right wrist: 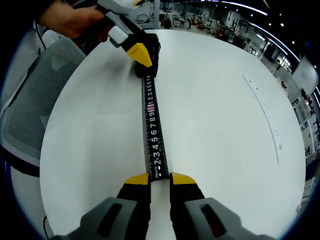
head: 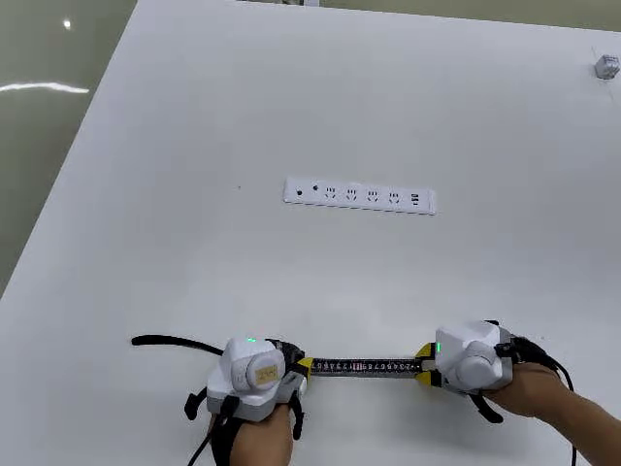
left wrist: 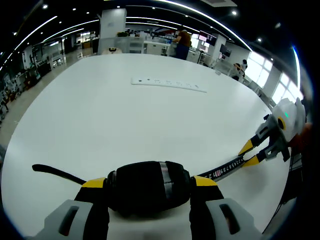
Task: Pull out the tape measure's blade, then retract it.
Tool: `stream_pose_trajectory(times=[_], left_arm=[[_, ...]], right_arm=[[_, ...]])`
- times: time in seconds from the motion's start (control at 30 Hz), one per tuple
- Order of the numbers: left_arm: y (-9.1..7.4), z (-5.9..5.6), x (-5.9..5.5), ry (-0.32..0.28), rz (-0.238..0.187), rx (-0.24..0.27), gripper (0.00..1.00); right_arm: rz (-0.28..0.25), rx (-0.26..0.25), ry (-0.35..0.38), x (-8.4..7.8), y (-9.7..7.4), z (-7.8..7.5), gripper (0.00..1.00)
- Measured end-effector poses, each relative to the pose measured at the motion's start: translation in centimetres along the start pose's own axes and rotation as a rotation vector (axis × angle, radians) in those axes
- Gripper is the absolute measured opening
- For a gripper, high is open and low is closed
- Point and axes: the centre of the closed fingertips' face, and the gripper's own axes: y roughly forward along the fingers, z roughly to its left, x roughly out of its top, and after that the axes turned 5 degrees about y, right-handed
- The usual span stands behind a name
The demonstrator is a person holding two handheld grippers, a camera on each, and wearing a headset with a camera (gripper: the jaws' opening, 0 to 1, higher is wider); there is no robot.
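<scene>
The black tape measure case [left wrist: 147,185] sits low on the white table, and my left gripper [left wrist: 148,182] is shut on it from both sides. A black wrist strap [head: 170,342] trails left from the case. The black blade [head: 364,367] with white numbers runs out to the right, about a hand's length. My right gripper [right wrist: 159,178] is shut on the blade's end [right wrist: 156,167]. In the head view the left gripper [head: 291,367] and the right gripper [head: 423,363] face each other along the blade near the table's front edge.
A white power strip [head: 359,195] lies across the middle of the table [head: 194,146]. A small grey object [head: 606,66] sits at the far right corner. A grey mesh chair [right wrist: 35,100] stands beside the table's near edge. People stand far off in the room.
</scene>
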Motion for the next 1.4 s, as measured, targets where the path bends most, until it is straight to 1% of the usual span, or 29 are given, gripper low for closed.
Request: stream_pose_trajectory(times=[0.33,0.57,0.9,1.03,1.23,1.4], left_arm=[[0.0,0.0,0.0,-0.002,0.002,0.0,0.62],[0.0,0.0,0.0,-0.002,0.002,0.0,0.62],[0.0,0.0,0.0,-0.002,0.003,0.001,0.62],[0.0,0.0,0.0,-0.002,0.002,0.001,0.62],[0.0,0.0,0.0,0.001,0.001,0.0,0.62],[-0.1,0.0,0.0,0.0,0.002,0.001,0.62]], right_arm=[[-0.008,0.006,-0.018,1.2,0.5,0.2,0.12],[-0.01,0.008,-0.022,1.7,0.8,0.3,0.13],[-0.026,0.014,-0.026,3.1,1.4,0.6,0.13],[-0.031,0.016,-0.026,3.4,1.6,0.6,0.13],[-0.043,0.022,-0.031,4.7,2.3,0.8,0.13],[-0.047,0.025,-0.035,5.1,2.4,0.9,0.13]])
